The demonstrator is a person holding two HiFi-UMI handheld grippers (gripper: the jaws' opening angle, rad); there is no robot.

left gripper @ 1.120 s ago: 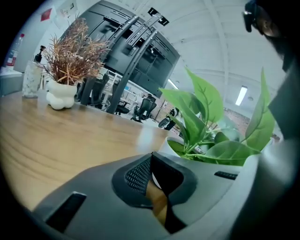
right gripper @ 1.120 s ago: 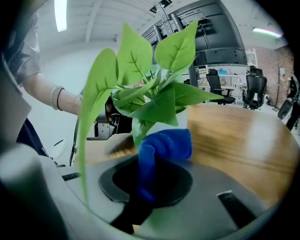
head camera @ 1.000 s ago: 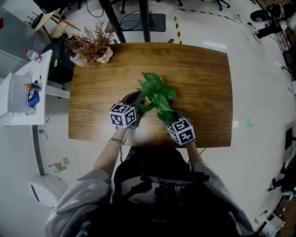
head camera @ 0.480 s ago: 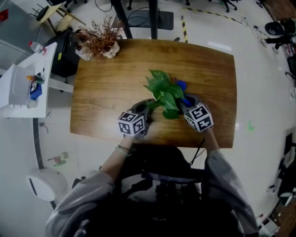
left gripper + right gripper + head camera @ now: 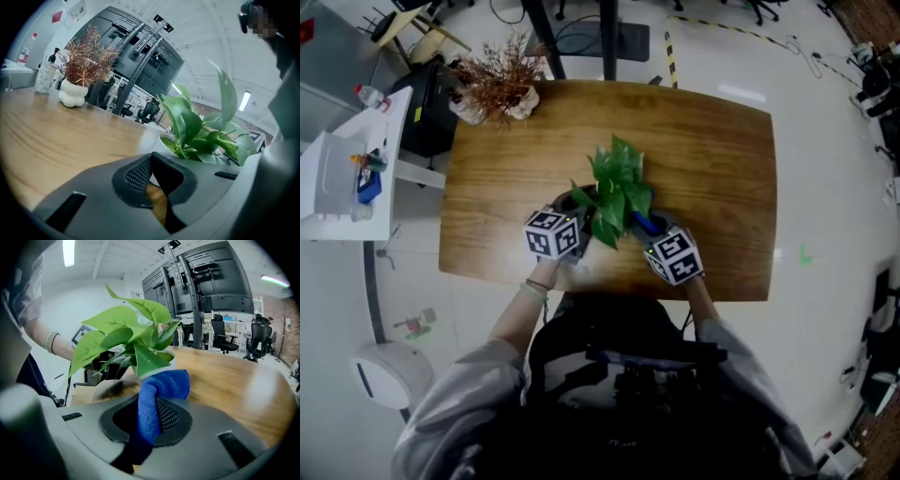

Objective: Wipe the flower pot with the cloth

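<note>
- Between its pressed-together pads, the right gripper is pinching a blue cloth, whose fuzzy folded end is bulging toward the pot, just under the leaves.
- On the pot's opposite side, the left gripper is closing its tips on what looks like the white rim.
- Smooth and round, the pot is sitting upright on the wooden table.
- Wiping well is probably calling for firm bracing while the cloth is sliding around the pot's wall, clear of the glossy leaves.
</note>
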